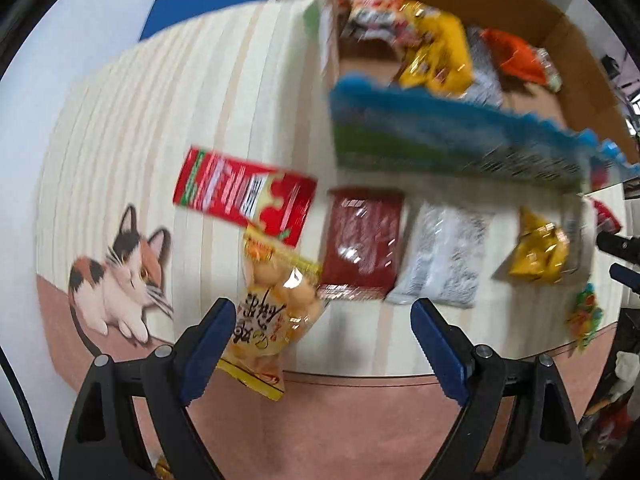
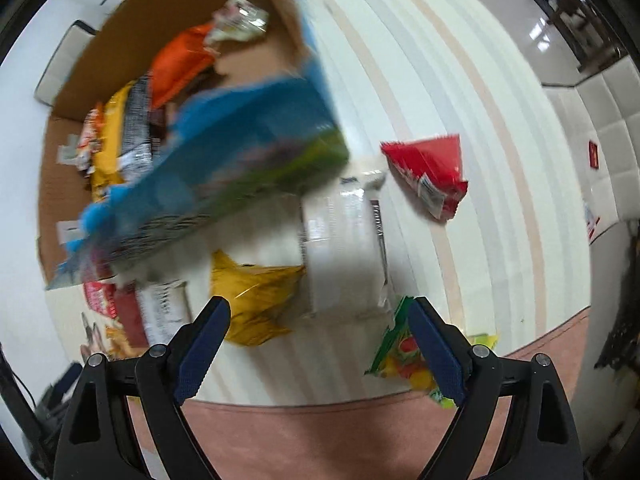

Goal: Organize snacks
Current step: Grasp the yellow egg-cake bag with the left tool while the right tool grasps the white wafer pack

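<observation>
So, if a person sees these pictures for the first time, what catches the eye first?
Probably the big cardboard box at the far side of the table, with its blue and green front and several snack bags inside. Next, the painted calico cat on the table mat at the near left, and the loose snacks in front of the box, such as the red packet and the yellow bag.

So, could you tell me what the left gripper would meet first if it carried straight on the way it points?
Probably the dark red flat packet on the striped table, though blur leaves depth unclear.
</observation>
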### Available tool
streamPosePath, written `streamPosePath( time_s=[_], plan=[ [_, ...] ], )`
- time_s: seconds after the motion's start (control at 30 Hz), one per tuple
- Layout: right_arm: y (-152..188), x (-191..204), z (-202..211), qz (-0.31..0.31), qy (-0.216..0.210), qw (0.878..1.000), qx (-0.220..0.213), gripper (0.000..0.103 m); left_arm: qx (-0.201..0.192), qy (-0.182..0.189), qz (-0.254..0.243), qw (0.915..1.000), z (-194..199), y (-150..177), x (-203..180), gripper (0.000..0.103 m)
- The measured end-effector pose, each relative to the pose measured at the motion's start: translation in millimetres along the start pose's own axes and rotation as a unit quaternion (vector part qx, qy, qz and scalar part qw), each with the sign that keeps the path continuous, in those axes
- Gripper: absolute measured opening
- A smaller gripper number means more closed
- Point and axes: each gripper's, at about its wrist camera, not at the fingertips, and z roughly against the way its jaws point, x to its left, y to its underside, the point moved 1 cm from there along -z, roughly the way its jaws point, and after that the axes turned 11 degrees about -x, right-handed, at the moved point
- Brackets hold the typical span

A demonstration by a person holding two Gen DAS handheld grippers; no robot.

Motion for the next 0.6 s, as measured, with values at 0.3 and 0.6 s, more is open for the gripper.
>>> streamPosePath(
  time_s=[0.3, 0.6],
  plan=[
    [1.7, 3.3, -36.5, 0.032, 0.054, 0.998, 0.01, 0.052, 0.024, -0.011, 0.01, 0.9996, -18.1, 15.2, 29.5, 0.09],
    [39.2, 5.1, 6.3, 0.013, 0.013, 1.0, 0.006, 0.049, 0.03, 0.006, -0.056, 0.9979, -18.2, 20.3, 39.8, 0.09]
  ],
)
